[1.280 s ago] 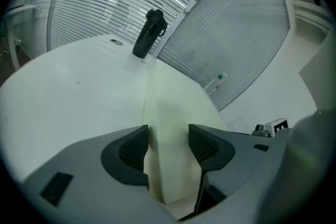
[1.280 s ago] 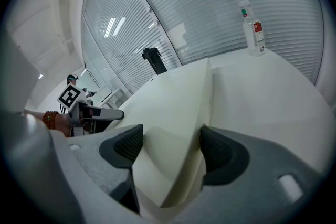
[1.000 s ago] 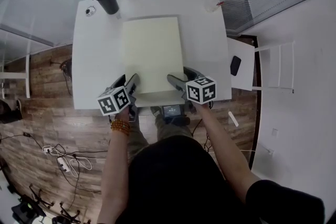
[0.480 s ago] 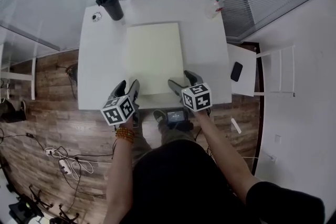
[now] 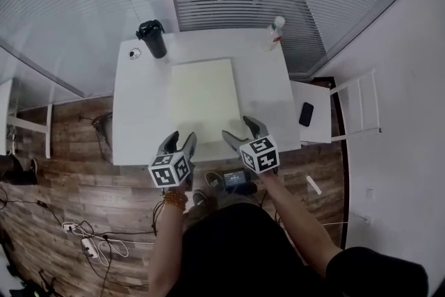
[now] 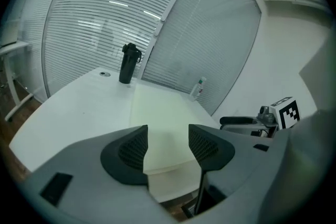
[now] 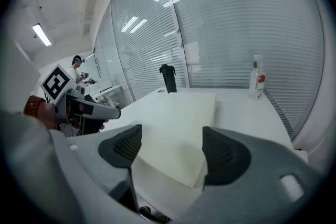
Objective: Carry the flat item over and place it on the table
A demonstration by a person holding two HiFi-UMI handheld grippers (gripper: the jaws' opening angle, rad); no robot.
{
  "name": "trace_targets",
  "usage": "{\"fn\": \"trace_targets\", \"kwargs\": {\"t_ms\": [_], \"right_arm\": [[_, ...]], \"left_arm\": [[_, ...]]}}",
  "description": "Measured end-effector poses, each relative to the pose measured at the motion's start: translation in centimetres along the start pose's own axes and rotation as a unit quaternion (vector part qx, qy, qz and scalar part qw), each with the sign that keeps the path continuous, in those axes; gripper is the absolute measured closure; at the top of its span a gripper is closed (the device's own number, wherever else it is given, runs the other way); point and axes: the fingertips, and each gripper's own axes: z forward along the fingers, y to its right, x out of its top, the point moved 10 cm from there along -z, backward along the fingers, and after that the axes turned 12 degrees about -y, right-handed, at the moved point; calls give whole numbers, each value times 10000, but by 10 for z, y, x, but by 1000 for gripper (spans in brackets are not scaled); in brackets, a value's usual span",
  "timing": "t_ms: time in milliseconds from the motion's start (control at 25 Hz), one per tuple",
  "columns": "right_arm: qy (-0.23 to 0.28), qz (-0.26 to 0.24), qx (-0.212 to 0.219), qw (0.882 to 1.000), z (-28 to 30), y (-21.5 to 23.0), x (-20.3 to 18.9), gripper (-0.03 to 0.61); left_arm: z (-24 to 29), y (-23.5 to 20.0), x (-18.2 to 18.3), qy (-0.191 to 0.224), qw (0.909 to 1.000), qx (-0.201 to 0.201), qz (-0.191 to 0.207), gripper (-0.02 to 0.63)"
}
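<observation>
flat item [image 5: 203,99] lies flat on white counter [image 5: 135,122], near edge close to front rim, far edge short of black bottle [image 5: 153,38]. left gripper [image 5: 181,141] fingers wide, empty. right gripper [image 5: 238,130] fingers wide, empty. both hover by sheet's near end, not gripping it. judgement: placing looks done. good finish: back straight off, fingers wide, no snag on corners, no drag of sheet over rim.
</observation>
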Motion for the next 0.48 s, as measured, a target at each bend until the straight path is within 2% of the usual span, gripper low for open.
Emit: {"fn": "trace_targets", "kwargs": {"t_ms": [200,480], "right_arm": [[214,-179,-121,9995,-31,-38,9,221],[508,-485,-242,9972,-58,-82,12,221]], "left_arm": [[-26,23,2,292,9987,0,408,373],[-63,47,7,874,9896,30,1140,373]]}}
